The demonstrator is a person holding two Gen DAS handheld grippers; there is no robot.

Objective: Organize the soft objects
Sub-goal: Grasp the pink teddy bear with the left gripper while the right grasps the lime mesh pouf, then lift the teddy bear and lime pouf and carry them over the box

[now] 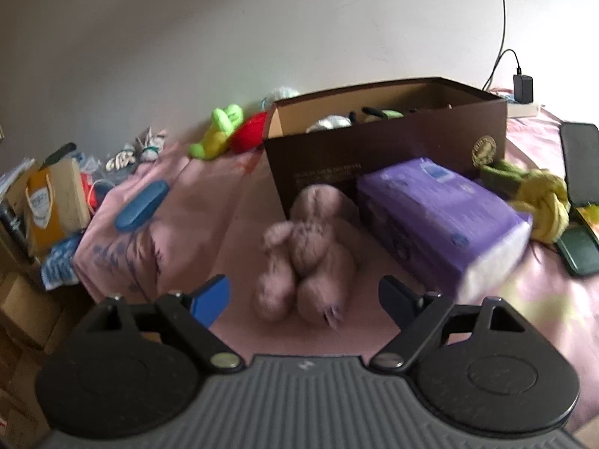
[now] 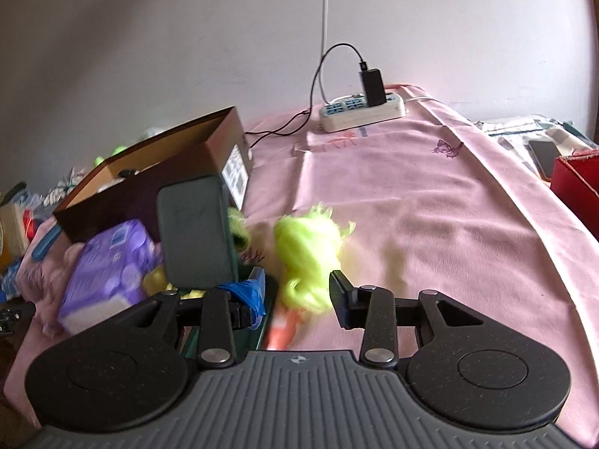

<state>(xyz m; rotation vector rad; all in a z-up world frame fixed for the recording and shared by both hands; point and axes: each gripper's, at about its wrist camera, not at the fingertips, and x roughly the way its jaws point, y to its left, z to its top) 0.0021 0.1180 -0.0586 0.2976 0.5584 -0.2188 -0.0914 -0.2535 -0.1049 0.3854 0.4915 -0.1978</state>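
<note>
A pink plush bunny [image 1: 305, 252] lies on the pink bed sheet in front of the brown cardboard box [image 1: 374, 149]. My left gripper [image 1: 303, 299] is open, its jaws either side of the bunny's feet, not touching. In the right wrist view a neon green fluffy toy [image 2: 309, 252] with an orange part lies between the jaws of my open right gripper [image 2: 297, 295]. The box [image 2: 157, 172] holds several soft toys. A green and red plush [image 1: 228, 131] lies left of the box. A yellow-green knotted toy [image 1: 539, 202] lies right of it.
A purple tissue pack [image 1: 445, 217] leans by the box. A dark phone-like case [image 2: 196, 235] stands beside my right gripper. A power strip with charger [image 2: 361, 110] sits at the wall. A blue case [image 1: 140, 205] lies on the sheet. Clutter fills the left floor.
</note>
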